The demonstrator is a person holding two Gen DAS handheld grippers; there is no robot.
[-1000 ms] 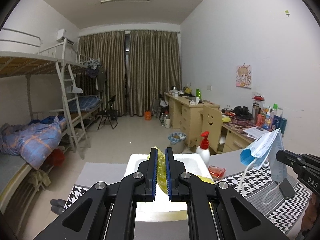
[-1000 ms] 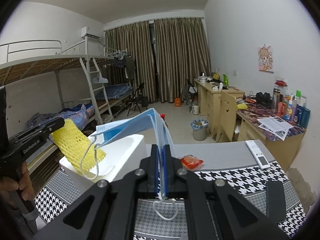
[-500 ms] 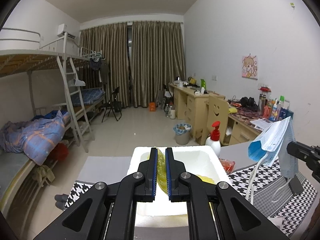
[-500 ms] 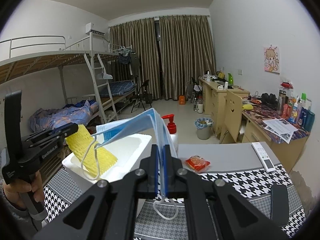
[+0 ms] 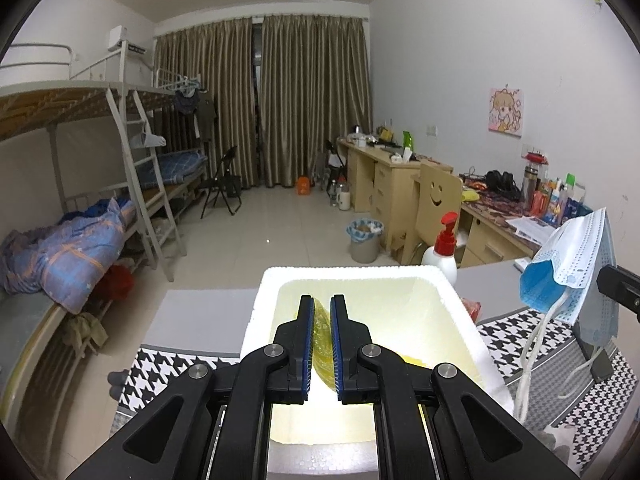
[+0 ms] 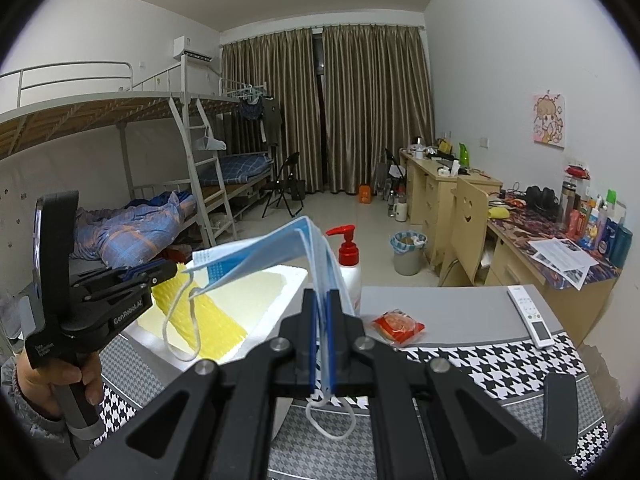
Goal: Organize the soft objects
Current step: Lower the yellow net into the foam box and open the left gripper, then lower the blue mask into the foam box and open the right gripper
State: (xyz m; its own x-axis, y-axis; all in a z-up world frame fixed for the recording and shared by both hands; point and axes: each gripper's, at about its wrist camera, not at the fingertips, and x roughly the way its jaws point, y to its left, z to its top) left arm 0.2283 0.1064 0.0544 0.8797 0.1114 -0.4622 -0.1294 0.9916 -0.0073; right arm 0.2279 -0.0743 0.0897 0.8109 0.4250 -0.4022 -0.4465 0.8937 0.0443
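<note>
Left gripper (image 5: 321, 340) clamped on a yellow foam net sleeve (image 6: 200, 320), now carried over the open white foam box (image 5: 468, 320) and tipped downward into its mouth; a second earlier, seen from farther back with the box lower and smaller in the left wrist view. Lower end of the sleeve apparently inside the box walls in the right wrist view, though contact with the floor of the box not discernible. Jaws unchanged across the three moments, pinched tight on the sleeve. Judged meaning for the task: first soft object brought to its container, release the likely next step, not yet made. Right gripper (image 6: 320, 344) closed on a stack of blue face masks (image 6: 280, 248), held above the houndstooth cloth (image 6: 500, 364) just beside the box, ear loops hanging free, one loop draped across the yellow sleeve in the right wrist view; position much as before, with the box and left gripper drawn slightly nearer the picture centre. Masks at the right edge of the left wrist view, well clear of the box opening. Red-capped pump bottle (image 6: 349, 256) upright behind the box, red snack packet (image 6: 398, 322) and white remote (image 6: 530, 316) lying on the grey table, all undisturbed. Person's hand (image 6: 52, 380) visible on the left handle.
</note>
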